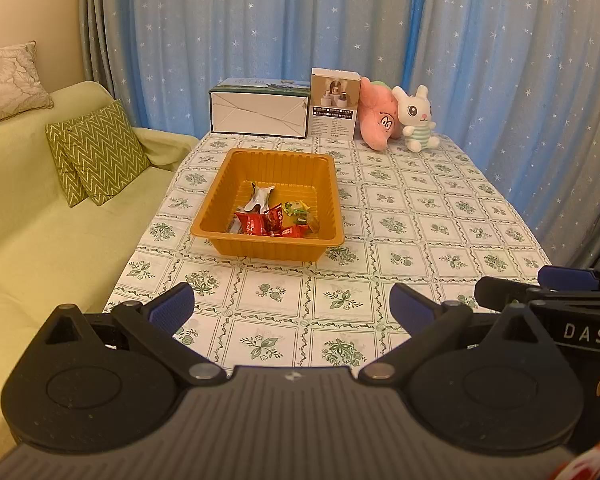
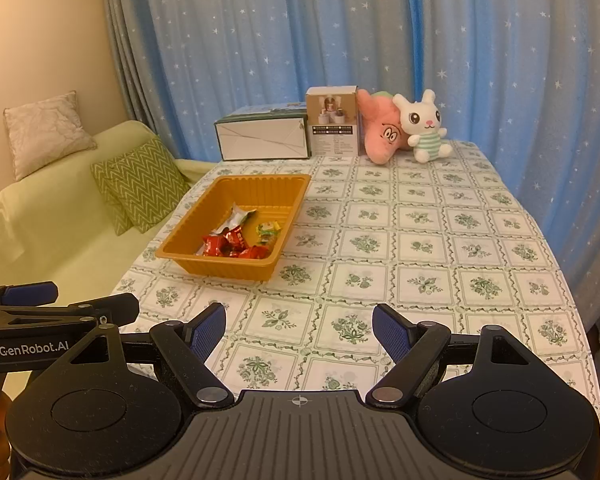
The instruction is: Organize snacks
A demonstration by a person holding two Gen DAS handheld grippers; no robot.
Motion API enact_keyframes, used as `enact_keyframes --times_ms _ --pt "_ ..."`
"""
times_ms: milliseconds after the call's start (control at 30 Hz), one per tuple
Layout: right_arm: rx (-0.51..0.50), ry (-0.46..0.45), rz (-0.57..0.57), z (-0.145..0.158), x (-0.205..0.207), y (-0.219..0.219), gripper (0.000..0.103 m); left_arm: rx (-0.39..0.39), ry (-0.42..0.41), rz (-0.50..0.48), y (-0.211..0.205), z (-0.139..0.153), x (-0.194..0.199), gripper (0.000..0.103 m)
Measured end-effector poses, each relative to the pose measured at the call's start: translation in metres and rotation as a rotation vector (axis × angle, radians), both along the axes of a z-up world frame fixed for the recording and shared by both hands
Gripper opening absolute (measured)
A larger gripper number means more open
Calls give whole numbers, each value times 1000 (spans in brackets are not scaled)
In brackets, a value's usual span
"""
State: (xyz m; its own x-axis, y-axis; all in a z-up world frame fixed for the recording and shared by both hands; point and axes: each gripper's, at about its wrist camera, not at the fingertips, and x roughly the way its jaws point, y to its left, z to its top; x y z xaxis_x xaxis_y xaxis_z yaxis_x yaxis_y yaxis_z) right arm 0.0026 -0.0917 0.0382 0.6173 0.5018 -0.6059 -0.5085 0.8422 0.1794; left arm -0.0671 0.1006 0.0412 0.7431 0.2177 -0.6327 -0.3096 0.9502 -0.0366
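Observation:
An orange plastic tray [image 1: 228,194] [image 2: 188,236] stands on the patterned tablecloth. Inside it lie several wrapped snacks: red wrappers [image 1: 256,224] [image 2: 224,244], a yellow-green one [image 1: 298,210] [image 2: 269,230] and a silver one [image 1: 260,198] [image 2: 238,218]. My left gripper [image 1: 292,306] hovers open over the near table edge, well short of the tray, nothing between its blue pads. My right gripper [image 2: 299,334] is open too, to the right of the left one and nearer than the tray. Each gripper shows at the edge of the other's view.
At the table's far edge stand a white and green box [image 1: 258,114], a smaller upright box [image 1: 334,106], a pink plush [image 1: 378,120] and a white rabbit plush [image 1: 418,118]. A green sofa [image 1: 28,208] with cushions lies left. Blue curtains hang behind.

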Motion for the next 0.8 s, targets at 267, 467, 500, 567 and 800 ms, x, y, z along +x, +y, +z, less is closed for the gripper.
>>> enact_keyframes --times_ms 267,467,500,567,800 --pt "2 -3 -2 0 0 0 80 -4 -1 -3 0 -1 -1 103" --pt "3 -2 -3 0 0 -2 80 -4 -3 -4 0 -2 -1 103" --pt "3 -1 -4 0 0 -2 80 -5 -3 -3 0 -1 -1 103" --pt "2 -2 -4 0 0 -1 80 -4 -3 -5 0 -1 -1 103" --pt "4 0 -4 0 0 -2 80 -3 -2 -6 0 -1 0 103"
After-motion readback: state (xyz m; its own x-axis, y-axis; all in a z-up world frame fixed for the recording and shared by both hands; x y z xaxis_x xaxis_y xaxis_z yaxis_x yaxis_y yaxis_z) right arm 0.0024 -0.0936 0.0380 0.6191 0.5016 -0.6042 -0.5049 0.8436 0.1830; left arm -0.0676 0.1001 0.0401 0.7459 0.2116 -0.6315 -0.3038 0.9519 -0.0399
